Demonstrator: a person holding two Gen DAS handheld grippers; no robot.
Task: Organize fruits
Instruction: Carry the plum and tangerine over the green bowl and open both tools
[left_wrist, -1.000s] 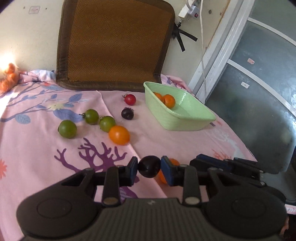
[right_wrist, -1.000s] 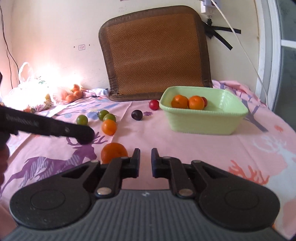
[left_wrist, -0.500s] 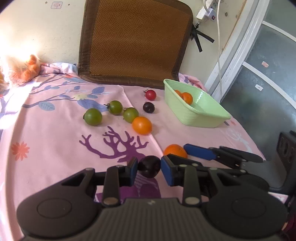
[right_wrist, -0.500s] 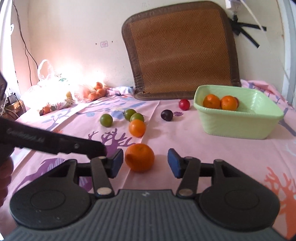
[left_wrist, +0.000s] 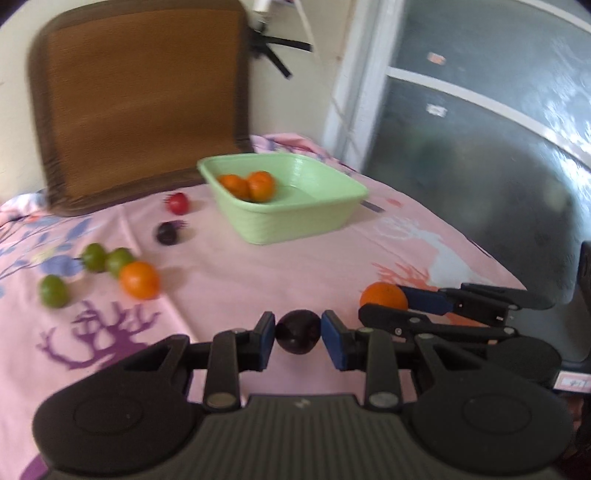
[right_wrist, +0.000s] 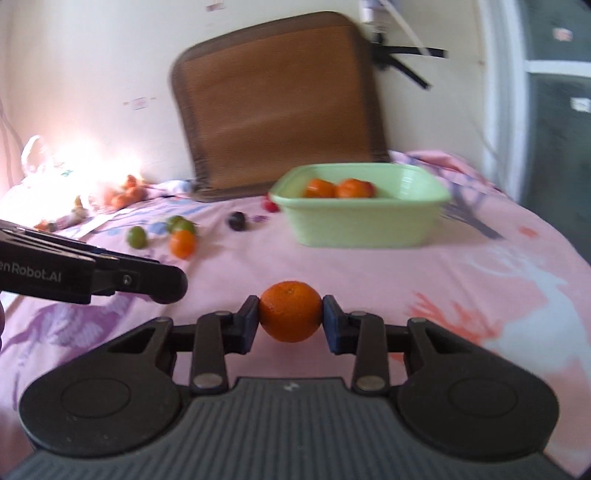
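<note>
Left tool (left_wrist: 298, 332) clamped on dark plum (left_wrist: 297, 331); right tool (right_wrist: 290, 316) clamped on orange (right_wrist: 290, 311), near green basket (right_wrist: 364, 225) over pink bedsheet (right_wrist: 388, 273)

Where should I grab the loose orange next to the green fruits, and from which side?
Take the loose orange across its round middle, from above or the open front side. A green fruit sits against its far-left side, so set the pads front-left and back-right, clear of it. Both claws are full now: left claw holds a dark plum, right claw an orange.
</note>
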